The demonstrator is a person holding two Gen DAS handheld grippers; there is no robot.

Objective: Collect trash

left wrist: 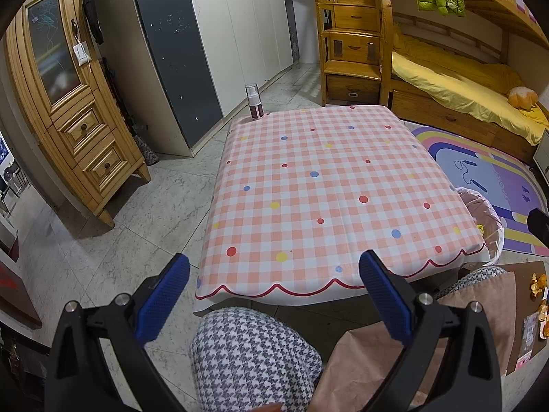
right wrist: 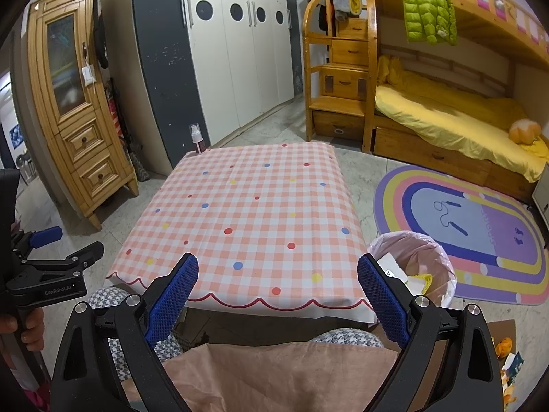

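My left gripper (left wrist: 274, 259) is open and holds nothing, hovering over the near edge of a low table (left wrist: 308, 178) with a pink checked cloth. My right gripper (right wrist: 278, 261) is open too, above the same near edge of the table (right wrist: 247, 213). A bin with a pink liner (right wrist: 446, 264) stands on the floor by the table's near right corner, with paper and yellow scraps inside; the left wrist view shows only part of the bin (left wrist: 494, 226). Orange peels (left wrist: 538, 283) and wrappers (right wrist: 511, 360) lie on a brown board at the lower right.
A small spray bottle (left wrist: 253, 101) stands on the table's far left corner. A person's knees in houndstooth trousers (left wrist: 254, 353) and a pink paper sheet (right wrist: 274, 370) are under the grippers. A rainbow rug (right wrist: 480, 226), bunk bed and wooden cabinet (left wrist: 72, 120) surround the table.
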